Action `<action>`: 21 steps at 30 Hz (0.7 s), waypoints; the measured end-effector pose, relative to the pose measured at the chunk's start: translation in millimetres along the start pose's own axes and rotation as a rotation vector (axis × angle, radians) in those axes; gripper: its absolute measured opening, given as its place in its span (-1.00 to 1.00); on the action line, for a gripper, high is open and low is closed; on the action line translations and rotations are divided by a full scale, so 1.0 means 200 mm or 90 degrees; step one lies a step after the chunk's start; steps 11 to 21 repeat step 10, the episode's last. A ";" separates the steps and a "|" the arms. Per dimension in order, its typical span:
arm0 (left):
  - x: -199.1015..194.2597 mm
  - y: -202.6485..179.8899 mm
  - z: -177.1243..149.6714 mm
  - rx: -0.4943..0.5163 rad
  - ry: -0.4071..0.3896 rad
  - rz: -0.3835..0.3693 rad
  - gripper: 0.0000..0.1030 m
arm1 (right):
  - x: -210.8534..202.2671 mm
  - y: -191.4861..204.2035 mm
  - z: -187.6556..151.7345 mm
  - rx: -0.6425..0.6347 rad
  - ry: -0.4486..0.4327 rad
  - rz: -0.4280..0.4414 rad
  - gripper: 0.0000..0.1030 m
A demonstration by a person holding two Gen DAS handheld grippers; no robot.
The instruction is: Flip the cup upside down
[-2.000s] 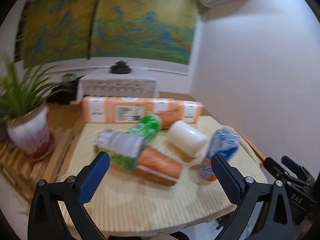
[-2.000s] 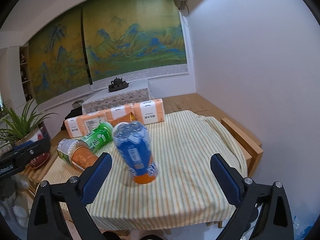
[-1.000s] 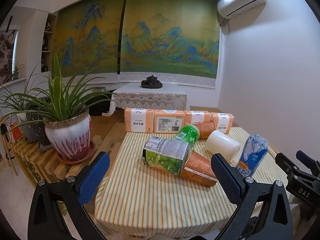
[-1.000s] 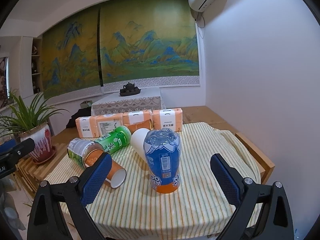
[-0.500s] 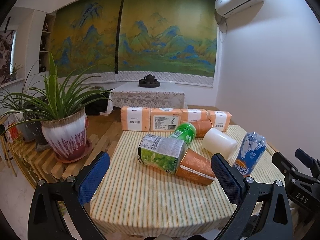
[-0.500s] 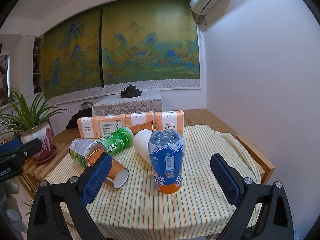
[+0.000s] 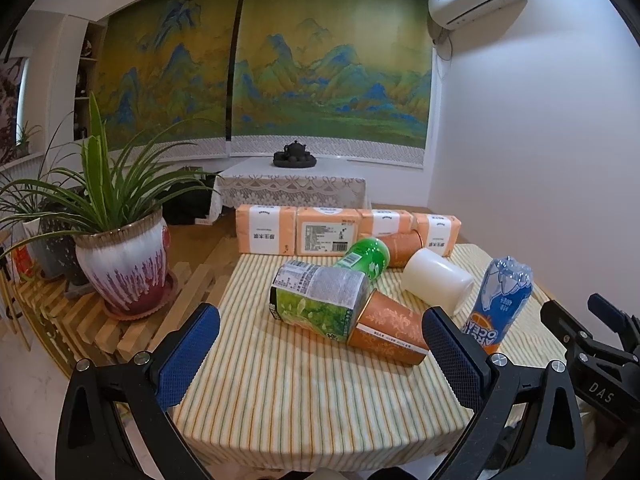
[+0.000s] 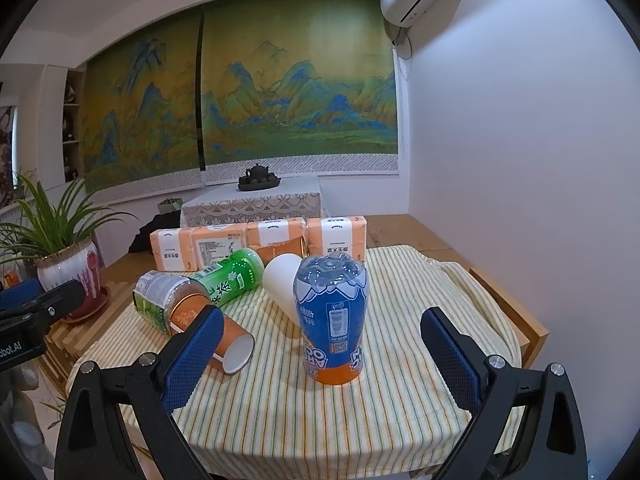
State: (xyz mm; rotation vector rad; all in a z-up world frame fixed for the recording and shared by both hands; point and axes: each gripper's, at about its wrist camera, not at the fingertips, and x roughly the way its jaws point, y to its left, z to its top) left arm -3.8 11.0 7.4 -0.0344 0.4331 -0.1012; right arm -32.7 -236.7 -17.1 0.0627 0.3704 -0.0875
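Blue cup [image 8: 331, 316] already mouth-down on striped cloth [image 8: 320, 412], near centre, likely set there as flipped. Right gripper [image 8: 318, 354] spread wide, empty, framing it from near side. Left gripper [image 7: 320, 356] also wide, empty, facing toppled orange cup [image 7: 386, 330].

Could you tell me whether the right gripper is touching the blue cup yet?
Apart. The right wrist view shows the right gripper open, with striped cloth visible between each finger and the blue cup.
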 end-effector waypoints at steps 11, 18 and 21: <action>0.10 0.01 -0.04 -0.008 0.036 -0.007 0.99 | 0.03 -0.01 -0.01 0.005 0.014 -0.004 0.89; 0.10 0.01 -0.04 -0.008 0.036 -0.007 0.99 | 0.03 -0.01 -0.01 0.005 0.014 -0.004 0.89; 0.10 0.01 -0.04 -0.008 0.036 -0.007 0.99 | 0.03 -0.01 -0.01 0.005 0.014 -0.004 0.89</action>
